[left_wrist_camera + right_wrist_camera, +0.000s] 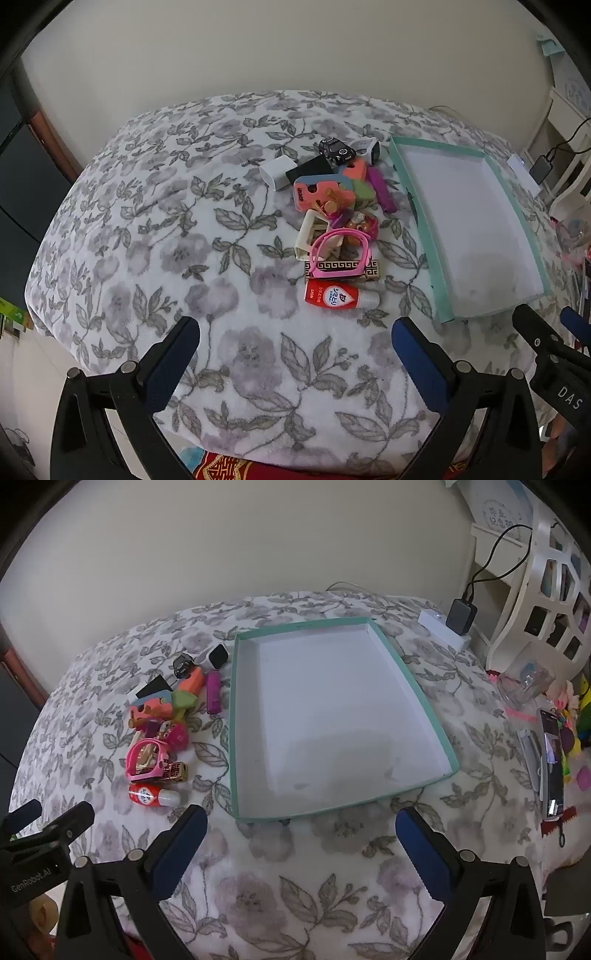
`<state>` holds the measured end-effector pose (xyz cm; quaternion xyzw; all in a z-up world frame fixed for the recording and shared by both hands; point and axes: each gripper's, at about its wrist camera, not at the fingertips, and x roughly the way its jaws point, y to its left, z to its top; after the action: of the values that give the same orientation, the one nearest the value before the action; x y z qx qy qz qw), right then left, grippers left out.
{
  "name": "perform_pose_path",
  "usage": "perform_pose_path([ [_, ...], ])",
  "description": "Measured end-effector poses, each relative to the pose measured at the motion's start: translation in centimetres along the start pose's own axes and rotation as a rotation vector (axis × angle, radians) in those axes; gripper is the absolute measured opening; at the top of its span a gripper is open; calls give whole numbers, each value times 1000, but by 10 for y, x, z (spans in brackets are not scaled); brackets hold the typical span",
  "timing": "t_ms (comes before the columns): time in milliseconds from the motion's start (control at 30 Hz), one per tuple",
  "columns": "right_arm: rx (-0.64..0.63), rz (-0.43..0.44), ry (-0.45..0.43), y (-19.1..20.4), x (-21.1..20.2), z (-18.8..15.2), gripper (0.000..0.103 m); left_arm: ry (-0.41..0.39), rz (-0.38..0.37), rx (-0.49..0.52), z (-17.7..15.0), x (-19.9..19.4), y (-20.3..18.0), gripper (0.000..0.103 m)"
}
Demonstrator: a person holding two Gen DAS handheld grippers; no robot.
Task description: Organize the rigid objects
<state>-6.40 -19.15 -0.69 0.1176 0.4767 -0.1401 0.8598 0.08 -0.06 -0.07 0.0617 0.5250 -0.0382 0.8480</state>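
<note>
Floral blanket (155, 258) carries everything: pile (336, 206) just left of the empty tray (428, 705). With both your left gripper (295, 343) and right gripper (301, 830) spread wide and holding nothing, start with the nearest bottle (340, 295), pinching across its body.

Black left claw (295, 343), blue ribbed pads (173, 365), silver screws, matching right claw (301, 829)

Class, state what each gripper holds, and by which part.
Nothing. The left gripper and right gripper are both open and empty above the floral cloth.

Pile of small items (338, 206) left of tray (532, 236), on blanket (155, 240)
</note>
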Motion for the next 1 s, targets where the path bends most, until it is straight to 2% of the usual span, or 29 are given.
perform_pose_path([
  [1000,4,4,3,-1,2,0,103,15,5,17,-3,3,1,103],
])
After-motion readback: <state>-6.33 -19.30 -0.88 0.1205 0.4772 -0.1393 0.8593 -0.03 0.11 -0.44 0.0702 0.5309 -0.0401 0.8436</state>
